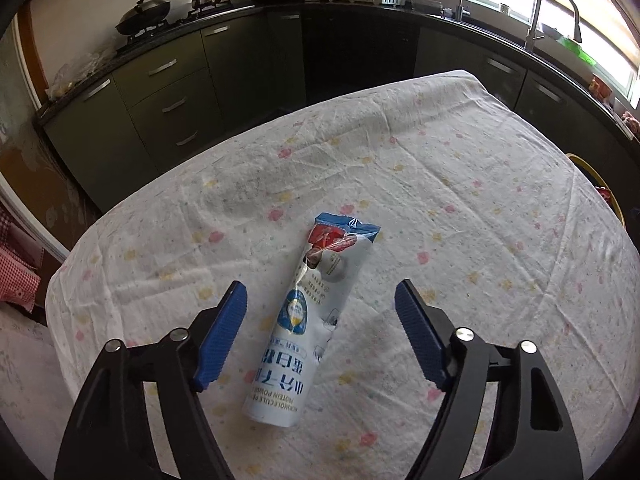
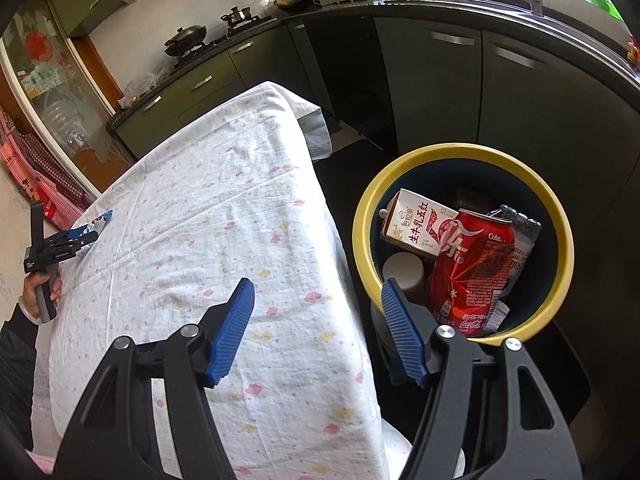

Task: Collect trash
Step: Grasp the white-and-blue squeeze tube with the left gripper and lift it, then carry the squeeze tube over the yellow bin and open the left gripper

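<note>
Left gripper (image 1: pixel 320 304) — jaws wide — over protein powder pouch (image 1: pixel 310 320) on tablecloth (image 1: pixel 440 200)

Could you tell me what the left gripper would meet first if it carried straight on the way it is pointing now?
Most likely the protein powder packet: it lies on the tablecloth directly between the open fingers of the left gripper. Depth is uncertain.

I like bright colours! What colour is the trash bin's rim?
Yellow rim, seen best from the right wrist.
</note>
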Demonstrator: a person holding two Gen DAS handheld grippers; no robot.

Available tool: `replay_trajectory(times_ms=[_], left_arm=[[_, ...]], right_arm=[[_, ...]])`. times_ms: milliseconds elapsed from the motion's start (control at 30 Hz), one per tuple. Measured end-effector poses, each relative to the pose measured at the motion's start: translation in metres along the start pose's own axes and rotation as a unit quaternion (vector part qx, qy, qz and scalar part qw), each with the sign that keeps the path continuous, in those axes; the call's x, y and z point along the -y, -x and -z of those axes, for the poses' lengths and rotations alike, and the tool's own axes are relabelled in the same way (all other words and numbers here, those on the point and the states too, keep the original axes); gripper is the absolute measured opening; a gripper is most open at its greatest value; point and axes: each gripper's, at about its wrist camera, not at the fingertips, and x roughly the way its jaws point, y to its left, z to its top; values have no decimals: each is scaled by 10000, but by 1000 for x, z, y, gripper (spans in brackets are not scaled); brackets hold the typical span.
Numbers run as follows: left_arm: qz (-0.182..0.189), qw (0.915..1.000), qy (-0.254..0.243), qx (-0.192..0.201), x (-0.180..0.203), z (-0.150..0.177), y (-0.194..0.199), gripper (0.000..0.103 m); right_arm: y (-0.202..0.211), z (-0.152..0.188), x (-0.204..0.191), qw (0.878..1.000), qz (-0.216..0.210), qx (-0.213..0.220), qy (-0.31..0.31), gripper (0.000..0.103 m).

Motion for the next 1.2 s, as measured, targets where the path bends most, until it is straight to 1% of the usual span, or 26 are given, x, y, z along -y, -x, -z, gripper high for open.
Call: replay_trajectory(times_ms=[33, 67, 133, 200, 267, 333, 433, 567, 633, 767, 900, 967, 1067, 1200], left_arm=[[28, 10000, -2, -16, 0, 0, -1, 64], [59, 10000, 0, -43, 1, 0, -3, 59], [54, 9999, -22, -84, 3, -1, -5, 55], [76, 9999, -49, -60, 6, 0, -4, 47], [72, 9999, -59, -77, 9, -1, -3, 32], [100, 9999, -61, -103, 13, -2, -2, 24], [125, 9997, -122, -140, 23, 0, 1, 23], [146, 9996, -184, -135, 46, 3, 10, 23], [229, 9994, -230, -109, 61, 2, 15, 23], [411, 9981, -465, -30, 109, -6, 31, 23], [817, 9944, -665, 55, 175, -24, 42, 23], [1056, 9912, -800, 76, 211, -36, 43, 23], [1532, 9825, -1054, 63, 274, -59, 40, 23], [1938, 9701, -1461, 28, 349, -85, 28, 23]], right_arm=[[0, 0, 0, 10000, 2, 2, -2, 63], [0, 0, -1, 10000, 0, -1, -3, 63], [0, 0, -1, 10000, -7, 0, 5, 63], [1, 0, -1, 10000, -17, 8, 9, 63], [2, 1, -2, 10000, -30, 15, 11, 63], [4, 2, -1, 10000, -48, 34, 2, 63], [7, 3, 2, 9999, -73, 77, -24, 63], [13, 5, 8, 9998, -100, 133, -80, 63], [17, 6, 12, 9997, -118, 163, -105, 63], [27, 8, 21, 9994, -139, 265, -159, 63], [39, 9, 36, 9988, -107, 408, -245, 63], [47, 11, 48, 9982, -49, 511, -319, 63], [60, 16, 70, 9969, 111, 643, -443, 63], [76, 24, 104, 9939, 368, 792, -671, 63]])
